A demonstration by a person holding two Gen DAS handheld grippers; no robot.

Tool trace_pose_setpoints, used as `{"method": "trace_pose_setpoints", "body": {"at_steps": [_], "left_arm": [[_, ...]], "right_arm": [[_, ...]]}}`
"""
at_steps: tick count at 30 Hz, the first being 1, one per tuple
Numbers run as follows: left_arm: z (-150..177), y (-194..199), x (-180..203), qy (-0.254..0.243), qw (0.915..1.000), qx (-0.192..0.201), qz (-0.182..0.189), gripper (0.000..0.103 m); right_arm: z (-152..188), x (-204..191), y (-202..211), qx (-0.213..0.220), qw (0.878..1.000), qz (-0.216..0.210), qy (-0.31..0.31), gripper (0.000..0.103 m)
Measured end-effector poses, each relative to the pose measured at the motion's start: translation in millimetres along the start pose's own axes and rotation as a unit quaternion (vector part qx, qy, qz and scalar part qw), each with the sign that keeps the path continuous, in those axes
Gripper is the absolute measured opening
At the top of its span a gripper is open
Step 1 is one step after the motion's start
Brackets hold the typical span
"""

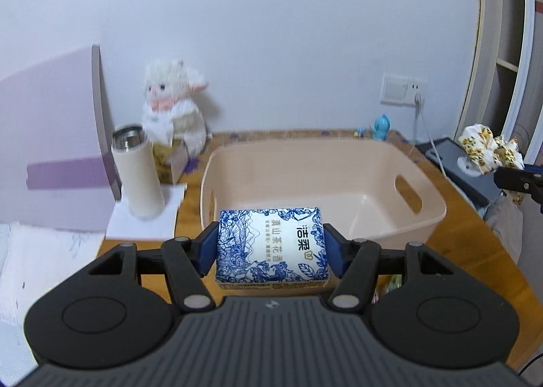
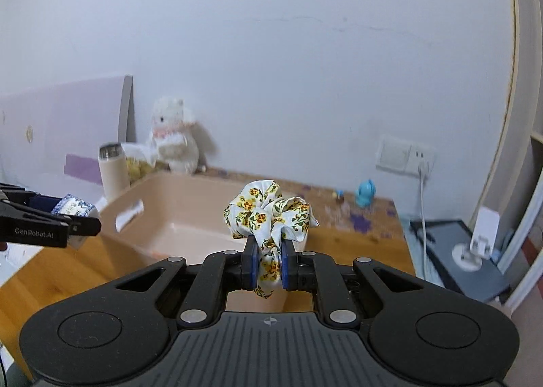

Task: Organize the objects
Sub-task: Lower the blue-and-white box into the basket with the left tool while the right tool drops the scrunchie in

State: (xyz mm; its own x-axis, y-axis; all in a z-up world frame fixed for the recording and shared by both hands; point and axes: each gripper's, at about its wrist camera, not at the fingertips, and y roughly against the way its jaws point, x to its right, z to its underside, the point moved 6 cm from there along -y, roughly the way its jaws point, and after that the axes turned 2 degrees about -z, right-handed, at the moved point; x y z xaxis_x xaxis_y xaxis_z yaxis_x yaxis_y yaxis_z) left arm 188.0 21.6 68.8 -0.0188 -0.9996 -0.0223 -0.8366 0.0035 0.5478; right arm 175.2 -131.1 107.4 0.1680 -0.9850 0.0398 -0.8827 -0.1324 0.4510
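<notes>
Left wrist view: the left claw (image 1: 271, 244) clamps a tissue pack (image 1: 271, 248) above the near rim of the beige bin (image 1: 424, 217) on the counter (image 1: 475, 251); the right claw (image 2: 268, 265) pinches a floral scrunchie (image 2: 268, 214) near the bin's right side.

Left gripper (image 1: 271, 248) fingers clamp wide; right gripper (image 2: 268, 266) fingers pinch narrow.

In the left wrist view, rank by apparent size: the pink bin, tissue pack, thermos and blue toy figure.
1. Pink bin
2. Tissue pack, though it sits close to the camera in the left gripper, so it looks inflated
3. Thermos
4. Blue toy figure, far back
</notes>
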Motion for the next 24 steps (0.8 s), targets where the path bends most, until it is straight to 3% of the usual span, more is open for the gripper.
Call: {"method": "trace_pose_setpoints", "body": {"at_steps": [12, 24], "left_arm": [[-32, -60, 8, -0.006, 0.9999, 0.0, -0.015, 0.065], [4, -156, 22, -0.022, 0.9902, -0.135, -0.026, 0.065]], "right_arm": [[-24, -2, -60, -0.008, 1.0, 0.003, 0.003, 0.012], [23, -3, -152, -0.125, 0.992, -0.014, -0.018, 0.012]]}}
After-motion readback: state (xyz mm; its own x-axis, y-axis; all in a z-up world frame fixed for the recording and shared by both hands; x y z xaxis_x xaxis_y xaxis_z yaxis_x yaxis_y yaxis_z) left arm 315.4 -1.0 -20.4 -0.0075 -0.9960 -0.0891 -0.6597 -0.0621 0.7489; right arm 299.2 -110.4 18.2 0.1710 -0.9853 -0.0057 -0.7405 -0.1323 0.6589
